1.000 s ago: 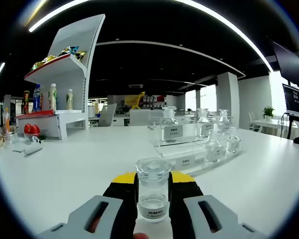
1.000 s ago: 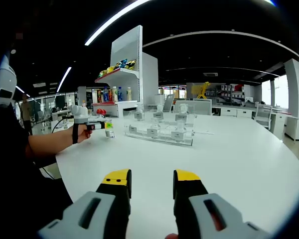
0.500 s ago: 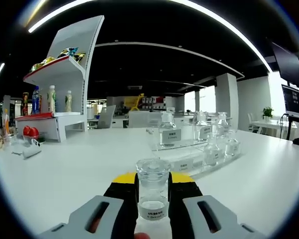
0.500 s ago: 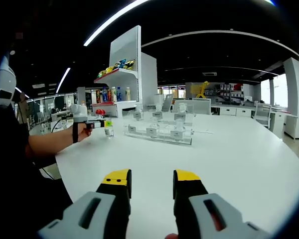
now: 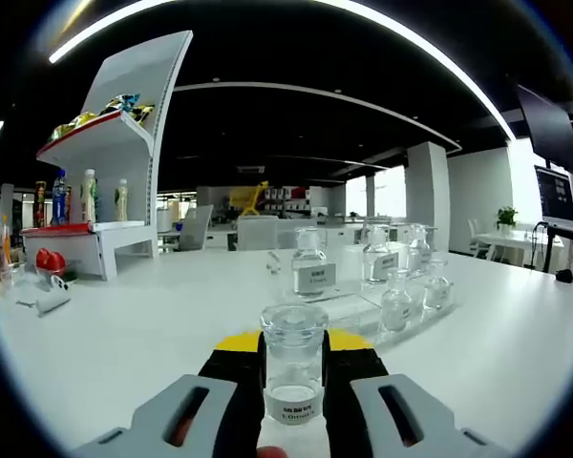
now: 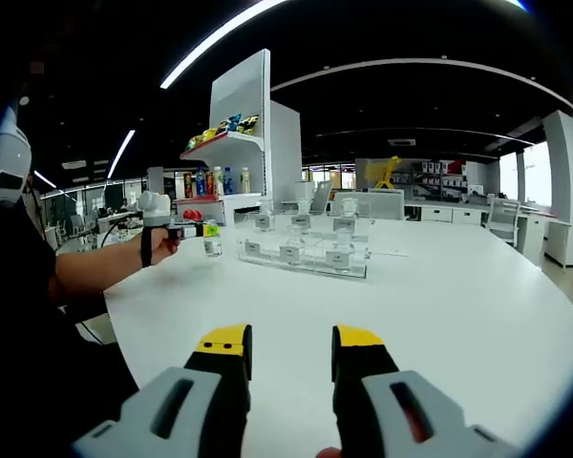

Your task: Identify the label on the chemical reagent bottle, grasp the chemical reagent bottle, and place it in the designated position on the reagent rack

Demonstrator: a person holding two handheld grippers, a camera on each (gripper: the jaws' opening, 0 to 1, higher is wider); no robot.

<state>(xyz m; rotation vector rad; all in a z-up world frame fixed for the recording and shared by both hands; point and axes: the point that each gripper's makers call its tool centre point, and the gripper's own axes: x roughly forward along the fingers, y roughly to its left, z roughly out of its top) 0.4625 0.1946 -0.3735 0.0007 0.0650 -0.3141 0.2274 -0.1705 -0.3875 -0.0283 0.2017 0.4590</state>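
While the left gripper (image 5: 293, 382) is gripping the small glass reagent bottle (image 5: 293, 367) by its body at lower centre, we are treating it as light, slippery and fragile, and the right gripper (image 6: 286, 367) is idling with jaws open over the table (image 6: 439, 305).

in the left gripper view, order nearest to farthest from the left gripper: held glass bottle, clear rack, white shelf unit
1. Small clear glass reagent bottle, between the left gripper's fingers.
2. Clear acrylic reagent rack, ahead, slightly right.
3. White shelf unit with drinks, far left.
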